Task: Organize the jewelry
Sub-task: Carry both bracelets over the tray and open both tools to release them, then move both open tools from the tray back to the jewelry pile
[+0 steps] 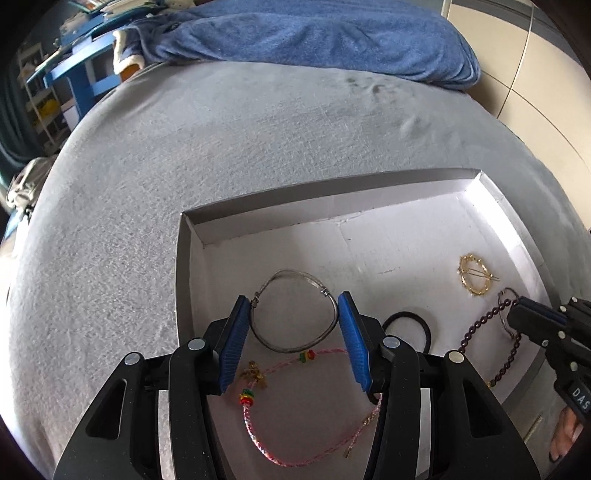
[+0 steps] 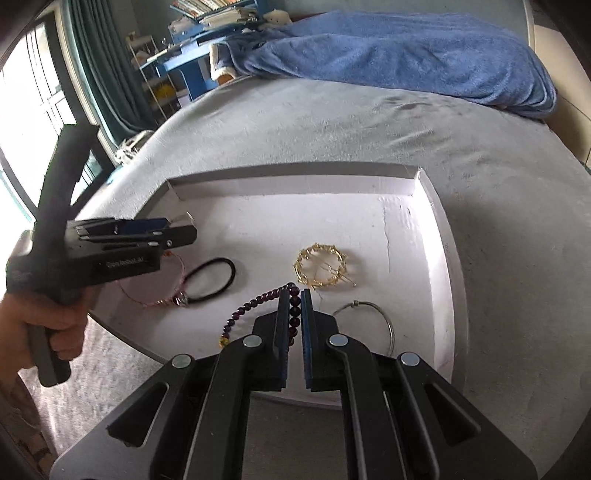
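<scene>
A shallow white box lid (image 1: 258,214) (image 2: 295,190) lies on the grey bed and holds the jewelry. My left gripper (image 1: 293,306) is open, its blue pads on either side of a silver bangle (image 1: 291,275). A pink cord bracelet (image 1: 258,439) (image 2: 147,301) lies beneath it. My right gripper (image 2: 294,293) is shut on a dark red bead bracelet (image 2: 251,304) (image 1: 476,328). A gold round hair clip (image 1: 474,275) (image 2: 321,267), a black hair tie (image 1: 424,326) (image 2: 212,278) and a thin silver hoop (image 2: 380,314) lie in the lid.
The grey bed cover (image 1: 184,147) (image 2: 498,221) surrounds the lid. A blue blanket (image 1: 332,33) (image 2: 406,48) lies at the far end. Blue shelves (image 1: 81,74) stand beyond the bed's left. A curtain and window (image 2: 37,92) are on the left.
</scene>
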`<state>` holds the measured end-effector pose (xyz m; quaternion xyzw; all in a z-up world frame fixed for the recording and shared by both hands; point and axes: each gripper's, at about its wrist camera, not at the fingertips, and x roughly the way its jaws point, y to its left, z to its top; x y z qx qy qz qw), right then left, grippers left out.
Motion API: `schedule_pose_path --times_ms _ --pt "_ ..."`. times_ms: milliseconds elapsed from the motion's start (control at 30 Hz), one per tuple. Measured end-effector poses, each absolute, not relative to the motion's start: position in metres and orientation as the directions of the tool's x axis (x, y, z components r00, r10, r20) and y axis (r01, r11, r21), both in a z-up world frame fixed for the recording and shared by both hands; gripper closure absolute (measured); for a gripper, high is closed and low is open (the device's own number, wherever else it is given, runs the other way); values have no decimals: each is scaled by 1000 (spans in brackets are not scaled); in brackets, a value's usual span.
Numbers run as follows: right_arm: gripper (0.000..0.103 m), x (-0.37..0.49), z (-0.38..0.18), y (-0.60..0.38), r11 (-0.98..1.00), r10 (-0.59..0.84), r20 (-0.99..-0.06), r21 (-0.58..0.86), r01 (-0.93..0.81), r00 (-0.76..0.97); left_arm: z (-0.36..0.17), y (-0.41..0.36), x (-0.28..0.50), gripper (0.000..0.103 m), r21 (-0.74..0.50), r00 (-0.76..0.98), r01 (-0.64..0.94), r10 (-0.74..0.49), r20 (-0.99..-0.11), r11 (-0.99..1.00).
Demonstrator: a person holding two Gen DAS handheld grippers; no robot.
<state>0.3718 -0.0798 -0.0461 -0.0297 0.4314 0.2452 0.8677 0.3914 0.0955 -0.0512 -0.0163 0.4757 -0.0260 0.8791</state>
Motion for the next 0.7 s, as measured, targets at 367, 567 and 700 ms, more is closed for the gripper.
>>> schedule_pose_path --times_ms 367,567,700 --pt "73 362 -36 -102 883 423 -719 190 -429 552 -26 92 368 30 -82 622 14 -73 -780 997" --pt "61 347 -19 -122 891 431 -673 210 -403 602 -7 83 339 29 -59 659 39 -70 -749 997" --pt "59 333 -14 -130 896 420 -667 198 -397 615 4 75 314 28 -24 686 67 -64 -725 997"
